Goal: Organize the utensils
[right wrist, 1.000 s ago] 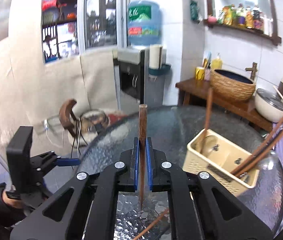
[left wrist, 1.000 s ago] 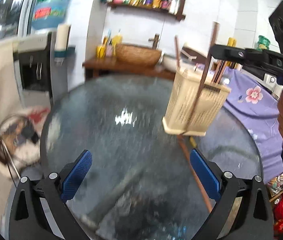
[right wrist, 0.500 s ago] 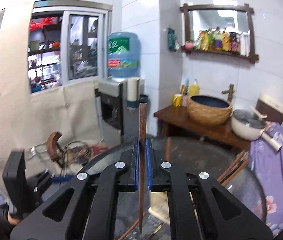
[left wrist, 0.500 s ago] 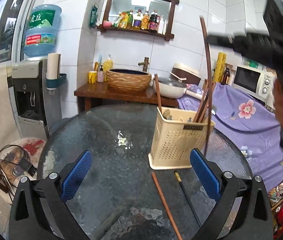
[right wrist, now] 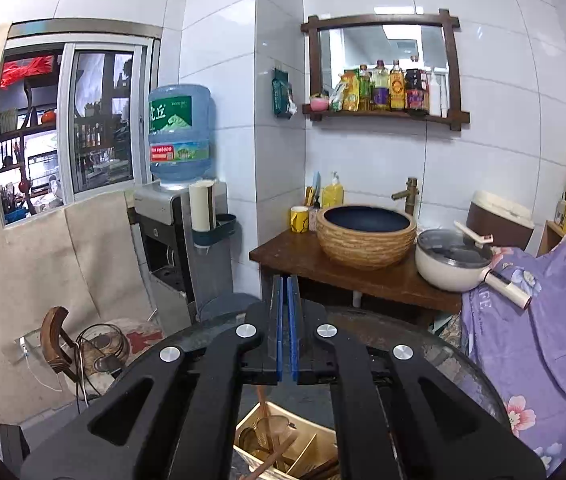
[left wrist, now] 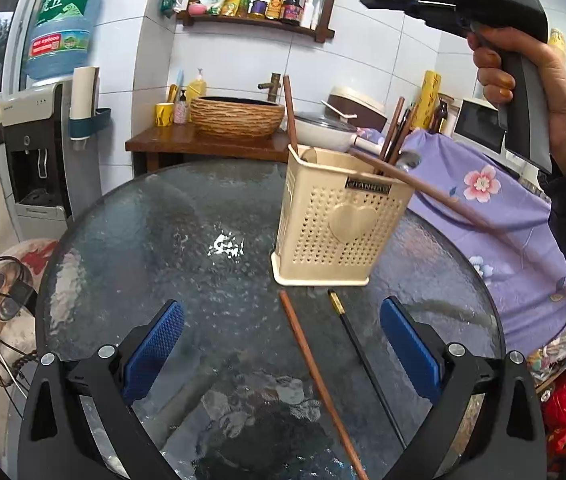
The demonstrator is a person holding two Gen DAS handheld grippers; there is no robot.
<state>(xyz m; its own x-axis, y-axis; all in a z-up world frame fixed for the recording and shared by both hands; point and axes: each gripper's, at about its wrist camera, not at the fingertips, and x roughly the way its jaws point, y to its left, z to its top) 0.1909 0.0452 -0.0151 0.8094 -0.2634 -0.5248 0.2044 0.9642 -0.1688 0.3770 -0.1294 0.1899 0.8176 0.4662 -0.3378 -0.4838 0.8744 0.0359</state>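
**Loose chopsticks lying between the left tool's pads**

Hovering low over the glass desk [left wrist: 131,240] with left tool [left wrist: 281,354] spread wide and empty. Lying just ahead: brown chopstick [left wrist: 315,376] and black chopstick [left wrist: 367,372], long axes running from 6 toward 12 o'clock, ending just short of the utensil basket [left wrist: 335,220] at 12. Hanging high above the basket: right tool [right wrist: 285,328], pads nearly together, gripping nothing visible. Judging left tool nearer.

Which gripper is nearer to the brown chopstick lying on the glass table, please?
Left. The left gripper hangs open low over the table, and the brown chopstick runs between its pads. The right gripper is raised high above the utensil holder, well clear of the tabletop.
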